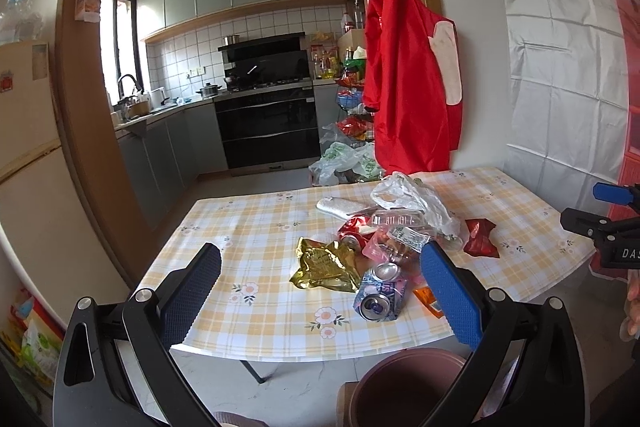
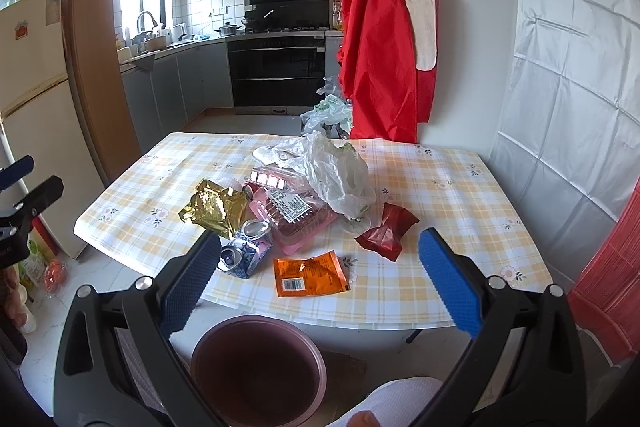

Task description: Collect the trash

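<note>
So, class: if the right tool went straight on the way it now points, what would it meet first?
Probably the orange packet, lying flat near the table's front edge between the open right tool's fingers; depth is unclear.

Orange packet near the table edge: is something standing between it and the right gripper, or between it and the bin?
Nothing visible. The orange packet lies flat and alone, apart from the crushed cans. The right gripper is open before it; the bin stands open below the table edge.

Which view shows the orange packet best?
The right wrist view: the orange packet lies flat and fully visible near the table's front edge, barcode showing. In the left wrist view only a corner shows, behind the left hand-held gripper's finger.
</note>
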A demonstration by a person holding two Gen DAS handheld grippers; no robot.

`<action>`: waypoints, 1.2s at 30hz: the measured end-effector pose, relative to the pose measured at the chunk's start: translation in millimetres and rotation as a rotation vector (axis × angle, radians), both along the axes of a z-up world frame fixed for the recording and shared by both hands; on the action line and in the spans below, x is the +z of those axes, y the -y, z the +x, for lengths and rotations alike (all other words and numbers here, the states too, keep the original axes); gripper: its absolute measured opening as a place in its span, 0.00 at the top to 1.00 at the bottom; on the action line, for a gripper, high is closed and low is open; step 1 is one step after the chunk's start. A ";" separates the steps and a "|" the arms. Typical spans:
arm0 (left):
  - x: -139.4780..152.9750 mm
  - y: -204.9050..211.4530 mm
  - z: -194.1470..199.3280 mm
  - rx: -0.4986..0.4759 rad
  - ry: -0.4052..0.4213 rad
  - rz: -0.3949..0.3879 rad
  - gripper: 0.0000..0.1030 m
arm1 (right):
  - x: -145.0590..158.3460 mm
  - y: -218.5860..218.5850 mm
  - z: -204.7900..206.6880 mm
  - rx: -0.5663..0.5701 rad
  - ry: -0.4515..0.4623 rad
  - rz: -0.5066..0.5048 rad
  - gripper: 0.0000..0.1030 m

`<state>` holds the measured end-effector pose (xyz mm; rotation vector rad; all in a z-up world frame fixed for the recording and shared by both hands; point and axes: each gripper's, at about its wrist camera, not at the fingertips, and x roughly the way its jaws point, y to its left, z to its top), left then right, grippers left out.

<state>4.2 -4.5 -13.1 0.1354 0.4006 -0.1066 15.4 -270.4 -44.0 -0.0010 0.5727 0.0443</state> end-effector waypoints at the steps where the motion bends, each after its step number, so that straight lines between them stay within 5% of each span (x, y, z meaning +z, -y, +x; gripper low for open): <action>1: -3.3 -0.9 1.9 -0.008 -0.002 -0.009 0.05 | -1.6 1.7 0.7 -0.006 0.000 0.003 0.05; 8: -44.2 -22.8 33.1 -0.090 -0.113 -0.228 0.05 | -34.0 13.8 18.1 -0.046 -0.031 0.026 0.05; 17: -96.8 -43.5 70.6 -0.038 -0.245 -0.324 0.05 | -82.2 12.5 43.6 -0.009 -0.073 0.052 0.05; 25: -127.1 -41.4 88.5 0.039 -0.268 -0.230 0.05 | -121.3 -2.2 66.9 0.046 -0.153 0.038 0.05; 36: -165.4 -25.1 115.7 -0.011 -0.359 -0.181 0.05 | -181.3 -11.7 100.1 0.091 -0.322 -0.019 0.05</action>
